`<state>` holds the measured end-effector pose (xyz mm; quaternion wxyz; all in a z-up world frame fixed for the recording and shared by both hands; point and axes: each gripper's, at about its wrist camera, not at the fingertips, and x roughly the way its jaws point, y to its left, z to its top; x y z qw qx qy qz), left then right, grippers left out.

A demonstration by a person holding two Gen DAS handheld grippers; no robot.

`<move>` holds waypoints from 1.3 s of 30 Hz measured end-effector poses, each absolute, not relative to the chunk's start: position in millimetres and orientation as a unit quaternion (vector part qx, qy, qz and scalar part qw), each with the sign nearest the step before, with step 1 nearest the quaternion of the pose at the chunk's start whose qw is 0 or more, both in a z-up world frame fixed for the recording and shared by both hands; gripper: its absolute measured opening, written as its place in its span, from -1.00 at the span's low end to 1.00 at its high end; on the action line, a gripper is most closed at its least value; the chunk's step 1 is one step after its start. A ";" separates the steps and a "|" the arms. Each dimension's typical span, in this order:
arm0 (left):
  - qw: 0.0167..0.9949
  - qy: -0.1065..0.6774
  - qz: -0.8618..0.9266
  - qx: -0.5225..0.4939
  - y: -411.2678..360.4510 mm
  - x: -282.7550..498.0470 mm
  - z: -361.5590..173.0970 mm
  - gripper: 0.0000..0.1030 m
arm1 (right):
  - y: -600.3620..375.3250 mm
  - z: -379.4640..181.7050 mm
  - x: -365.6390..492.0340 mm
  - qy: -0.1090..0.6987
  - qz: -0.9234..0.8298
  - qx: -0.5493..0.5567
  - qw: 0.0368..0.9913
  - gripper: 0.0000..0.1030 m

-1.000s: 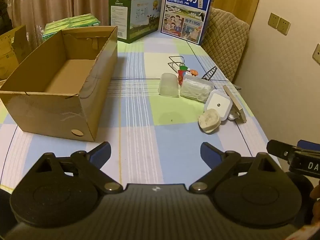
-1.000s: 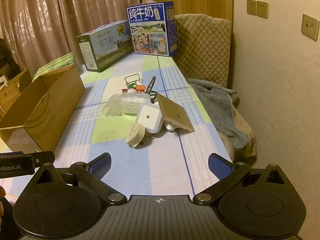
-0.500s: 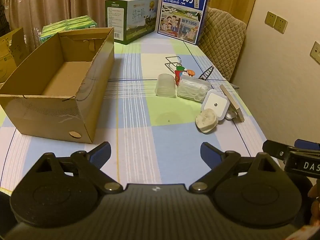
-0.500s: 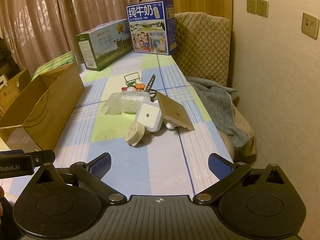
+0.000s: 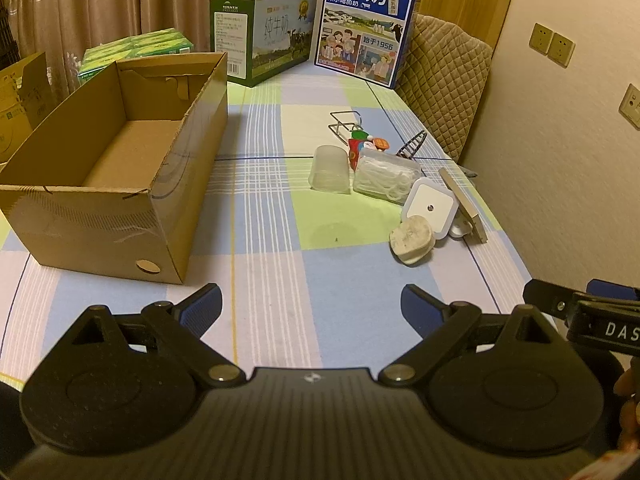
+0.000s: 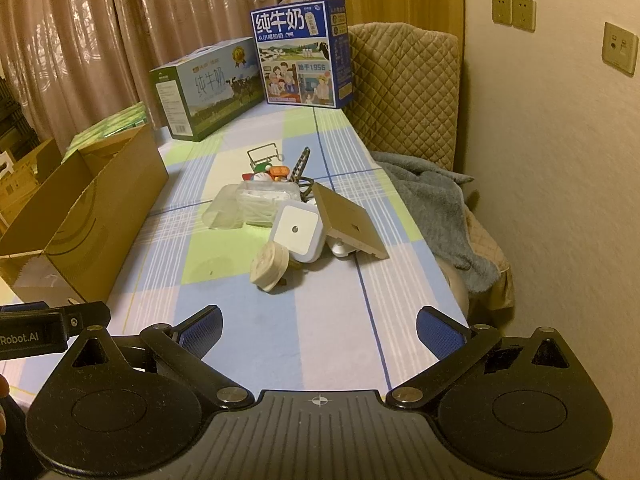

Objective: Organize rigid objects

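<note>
Left wrist view: left gripper [image 5: 311,305] spread wide, holding nothing, above the checked tablecloth [image 5: 276,280].
Cardboard box [image 5: 116,184]: 10 o'clock, open top.
Small objects: cluster at 1 o'clock; clear cup [image 5: 329,169], white square night light [image 5: 430,207], round beige plug [image 5: 412,238].
Writing: blue carton [image 5: 366,28] reads "纯牛奶", "1956"; green carton [image 5: 262,32] also "纯牛奶".
Right wrist view: right gripper [image 6: 319,330] spread wide, holding nothing; cluster at 12 o'clock; "Robot.AI" at 9 o'clock.

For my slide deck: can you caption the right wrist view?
Open right gripper faces small clutter, with a round beige plug nearest, beside an open cardboard box.
</note>
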<state>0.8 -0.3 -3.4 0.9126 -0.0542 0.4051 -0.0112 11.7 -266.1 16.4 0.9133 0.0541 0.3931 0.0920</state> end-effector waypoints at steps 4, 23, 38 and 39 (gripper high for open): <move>0.912 0.406 -0.012 -0.055 0.0 0.8 -3.4 0.83 | -265.9 16.4 12.0 0.394 0.091 0.055 0.913 0.96; 0.910 0.409 -0.019 -0.059 -1.4 2.1 -6.9 0.83 | -265.6 13.3 13.1 0.396 0.091 0.055 0.912 0.96; 0.908 0.413 -0.026 -0.062 -2.1 4.2 -9.7 0.82 | -266.9 12.5 13.3 0.396 0.091 0.058 0.912 0.96; 0.908 0.413 -0.028 -0.061 -2.6 4.8 -9.6 0.82 | -267.0 12.0 13.2 0.396 0.091 0.059 0.912 0.96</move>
